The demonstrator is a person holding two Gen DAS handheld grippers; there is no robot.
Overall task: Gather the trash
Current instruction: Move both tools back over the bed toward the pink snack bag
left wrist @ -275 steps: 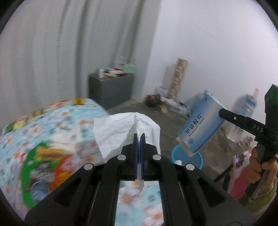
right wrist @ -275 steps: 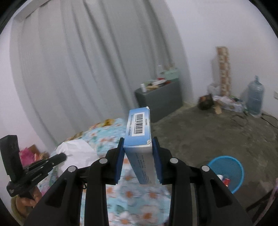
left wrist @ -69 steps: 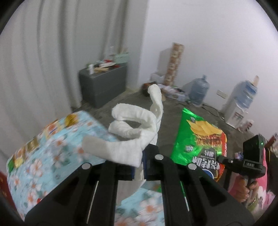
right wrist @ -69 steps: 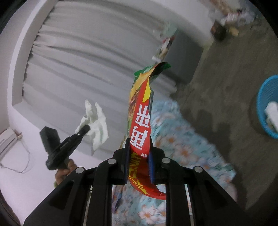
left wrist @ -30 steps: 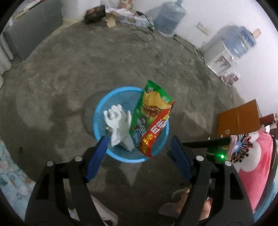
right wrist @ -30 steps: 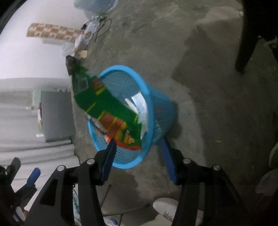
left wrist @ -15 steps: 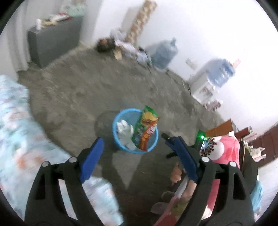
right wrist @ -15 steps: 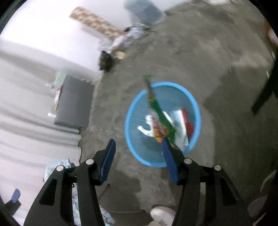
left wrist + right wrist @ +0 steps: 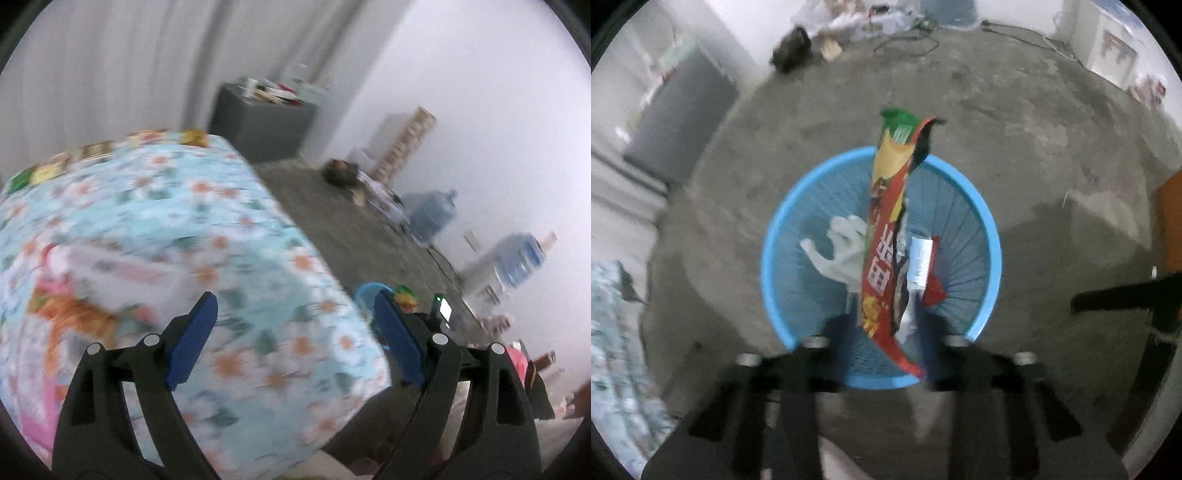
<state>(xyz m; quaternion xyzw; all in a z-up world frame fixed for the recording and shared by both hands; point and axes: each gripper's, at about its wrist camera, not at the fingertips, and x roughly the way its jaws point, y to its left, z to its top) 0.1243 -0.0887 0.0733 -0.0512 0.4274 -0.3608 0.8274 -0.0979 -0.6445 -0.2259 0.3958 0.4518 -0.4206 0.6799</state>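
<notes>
A blue round basket stands on the concrete floor. A red and green chip bag stands upright in it beside a white tissue and a blue box. My right gripper hangs open and empty above the basket's near rim; it is motion-blurred. My left gripper is open and empty over the floral tablecloth. The basket and bag top peek past the table edge in the left wrist view.
A grey cabinet with clutter stands by the curtain. Water bottles and floor clutter line the far wall. Blurred pink and orange items lie on the table's left. A dark stand leg is right of the basket.
My left gripper has swung from the basket back up over the table. My right gripper has moved closer over the basket, staying open. The chip bag and tissue rest in the basket.
</notes>
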